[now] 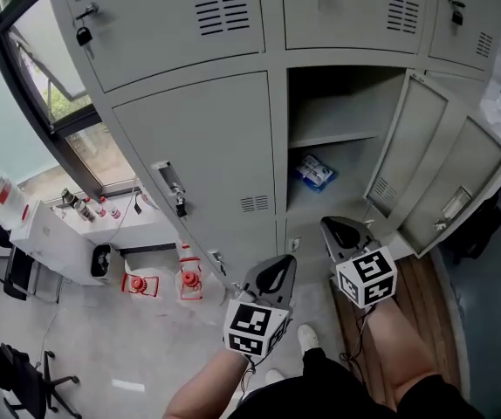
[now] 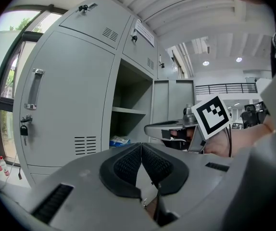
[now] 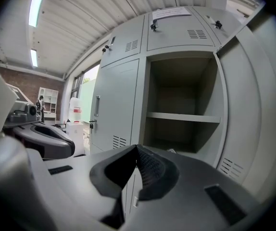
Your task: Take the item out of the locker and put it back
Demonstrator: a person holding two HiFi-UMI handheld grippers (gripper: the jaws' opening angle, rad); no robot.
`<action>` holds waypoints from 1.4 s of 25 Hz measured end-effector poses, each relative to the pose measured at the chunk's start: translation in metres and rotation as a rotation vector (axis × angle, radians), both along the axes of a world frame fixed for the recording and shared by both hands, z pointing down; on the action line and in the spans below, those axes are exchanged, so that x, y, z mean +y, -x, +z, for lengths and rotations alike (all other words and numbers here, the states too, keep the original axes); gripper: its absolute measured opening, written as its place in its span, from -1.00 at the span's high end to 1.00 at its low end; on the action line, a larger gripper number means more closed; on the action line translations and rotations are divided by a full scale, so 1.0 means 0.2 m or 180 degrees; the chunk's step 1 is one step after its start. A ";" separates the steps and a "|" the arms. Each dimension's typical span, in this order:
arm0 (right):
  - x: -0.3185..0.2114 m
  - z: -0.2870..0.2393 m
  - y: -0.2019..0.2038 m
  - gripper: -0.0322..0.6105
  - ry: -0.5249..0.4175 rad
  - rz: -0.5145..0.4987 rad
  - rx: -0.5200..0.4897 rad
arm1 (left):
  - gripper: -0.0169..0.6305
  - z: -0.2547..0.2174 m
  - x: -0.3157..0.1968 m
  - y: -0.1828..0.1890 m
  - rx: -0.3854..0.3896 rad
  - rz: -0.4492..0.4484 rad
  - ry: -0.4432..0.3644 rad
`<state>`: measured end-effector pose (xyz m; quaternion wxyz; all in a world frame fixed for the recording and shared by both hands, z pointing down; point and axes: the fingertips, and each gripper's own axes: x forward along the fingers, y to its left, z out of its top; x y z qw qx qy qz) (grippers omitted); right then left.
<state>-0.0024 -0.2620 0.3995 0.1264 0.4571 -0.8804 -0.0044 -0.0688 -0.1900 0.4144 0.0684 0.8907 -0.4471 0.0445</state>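
Left gripper (image 1: 274,271) and right gripper (image 1: 344,232) both clenched, empty, short of the open locker (image 1: 355,166); packet (image 1: 315,171) sits on its floor, 11 o'clock from right gripper, so likely reach-in step: next open 1 gripper, advance.

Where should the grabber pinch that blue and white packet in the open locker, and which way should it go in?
Probably its near edge, coming straight in through the open front. The packet seems to lie flat in the locker under the shelf, so there is little room from above. The right gripper is closest, but its jaws are shut and must open first.
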 end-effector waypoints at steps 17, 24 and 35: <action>-0.53 0.26 -0.14 0.37 0.0227 -0.0058 0.0422 | 0.90 0.10 -0.38 -0.21 0.0084 -0.0049 0.0118; -0.70 0.42 -0.13 0.23 0.0045 -0.0167 0.1267 | 0.90 0.16 -0.50 -0.26 -0.0010 -0.0056 0.0133; -0.87 0.59 -0.07 0.10 0.0011 -0.0383 0.1978 | 0.90 0.22 -0.59 -0.25 -0.0026 -0.0113 0.0205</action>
